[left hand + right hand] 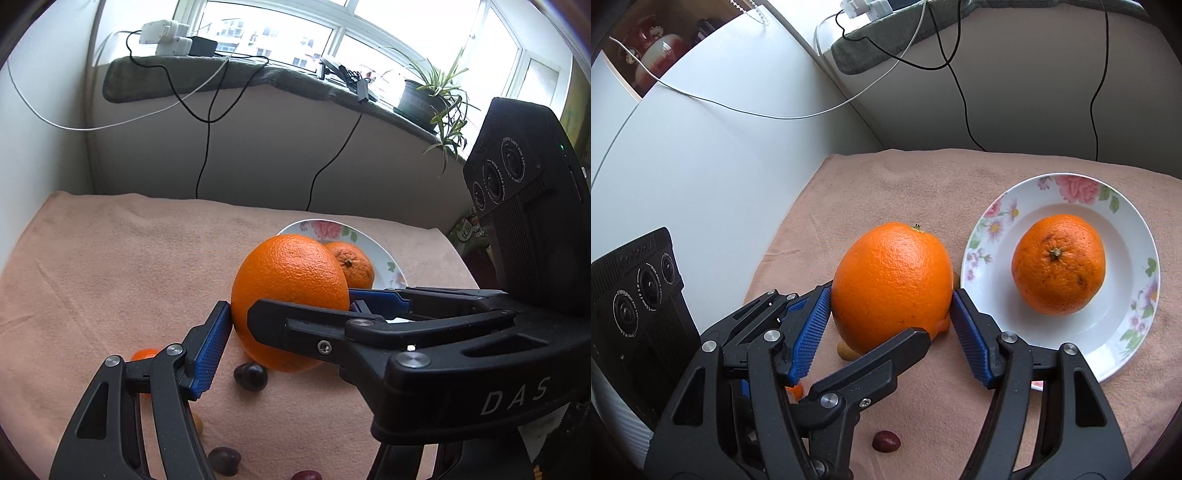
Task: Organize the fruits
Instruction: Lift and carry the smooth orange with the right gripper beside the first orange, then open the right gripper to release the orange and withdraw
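Left gripper (286, 319) clamped on large orange (290, 295), lifted clear of cloth (110, 258), just left of plate (384, 258). Small orange (352, 264) already on plate. Grapes (251, 376) left on cloth.

Right gripper (892, 314) clamped on same orange (892, 288) from both sides. Long axis upright, tilted slightly; stem (918, 227) topmost. Placement on plate (1108, 354) not yet done.

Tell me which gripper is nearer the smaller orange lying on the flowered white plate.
Right. Both clamp the large orange beside the plate. The right gripper has one finger at the plate's rim, facing the smaller orange. The left gripper grips from the side away from the plate.
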{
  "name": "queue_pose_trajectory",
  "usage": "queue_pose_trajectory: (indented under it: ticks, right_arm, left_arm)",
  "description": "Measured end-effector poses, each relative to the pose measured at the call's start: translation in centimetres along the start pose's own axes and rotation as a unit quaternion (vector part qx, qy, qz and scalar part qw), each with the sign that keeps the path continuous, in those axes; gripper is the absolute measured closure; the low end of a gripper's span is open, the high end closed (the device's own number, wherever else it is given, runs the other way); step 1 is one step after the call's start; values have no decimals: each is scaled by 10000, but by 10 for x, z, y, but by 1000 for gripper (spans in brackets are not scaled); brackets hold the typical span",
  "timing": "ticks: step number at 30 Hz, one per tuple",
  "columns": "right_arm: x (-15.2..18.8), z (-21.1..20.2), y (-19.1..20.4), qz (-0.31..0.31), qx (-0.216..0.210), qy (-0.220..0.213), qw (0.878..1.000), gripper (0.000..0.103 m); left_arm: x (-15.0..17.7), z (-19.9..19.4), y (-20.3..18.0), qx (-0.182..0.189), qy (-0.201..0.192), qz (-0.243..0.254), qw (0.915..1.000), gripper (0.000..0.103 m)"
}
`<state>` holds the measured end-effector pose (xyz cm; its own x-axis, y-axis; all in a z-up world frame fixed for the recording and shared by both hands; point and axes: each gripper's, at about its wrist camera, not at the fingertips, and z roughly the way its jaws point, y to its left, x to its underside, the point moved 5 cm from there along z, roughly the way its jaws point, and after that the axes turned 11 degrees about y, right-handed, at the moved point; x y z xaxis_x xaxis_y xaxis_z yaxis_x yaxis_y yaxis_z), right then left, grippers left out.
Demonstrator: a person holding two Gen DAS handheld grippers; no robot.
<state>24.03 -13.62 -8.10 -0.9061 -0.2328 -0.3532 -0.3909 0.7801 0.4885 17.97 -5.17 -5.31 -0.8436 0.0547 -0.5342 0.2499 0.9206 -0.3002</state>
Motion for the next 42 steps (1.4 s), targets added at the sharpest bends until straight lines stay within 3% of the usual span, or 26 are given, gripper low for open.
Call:
queue_pose_trajectory:
  ticks: [15,26,33,39,42]
  right_arm:
    - [30,-63,-76,601,312,-289,9973,33]
    - [39,-68,-122,960,355,-316,9942,33]
    - [39,-62,-137,1097,286,-287,9931,33]
    - [35,-55,-138,1083,383,-247,9931,33]
    - [30,-62,-135,1009,435,-449,9929,33]
  left_arm:
    - [-13,43,-83,438,262,525,9973,38]
    - [-20,74,-116,524,523,672,9950,38]
    - [-23,88,-122,431,673,725,9942,38]
    - [-27,90,-122,183,583,844,9946,38]
    - [-30,87,-118,75,497,850,9951,37]
